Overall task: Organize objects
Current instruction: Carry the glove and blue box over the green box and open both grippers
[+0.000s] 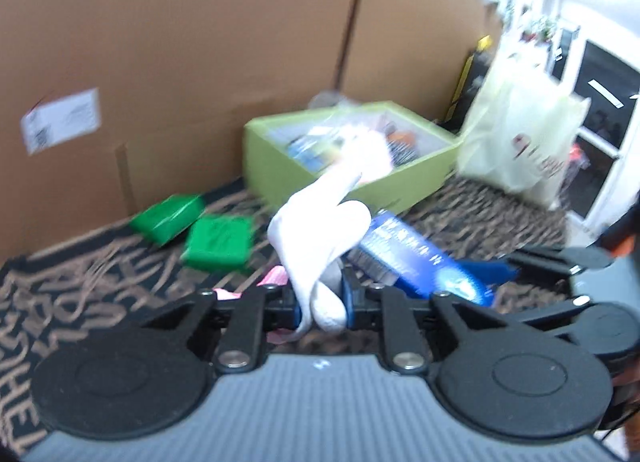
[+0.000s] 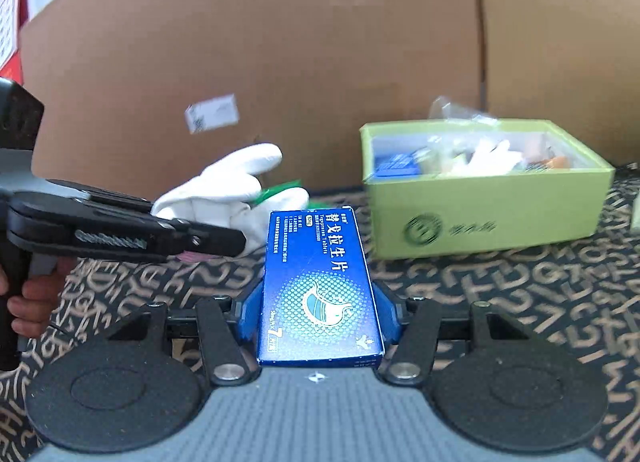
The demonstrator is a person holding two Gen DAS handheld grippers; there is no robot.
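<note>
Right wrist: blue box (image 2: 320,290) lengthwise along gripper (image 2: 318,314)

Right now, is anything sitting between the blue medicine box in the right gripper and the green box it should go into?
Nothing visible blocks it. The blue medicine box is clamped in the right gripper, and only bare patterned cloth lies before the open-topped green box.

White glove (image 1: 320,221), blue box (image 2: 320,286), lime-green carton (image 2: 480,217), brown-lettered black cloth (image 2: 500,294).
</note>
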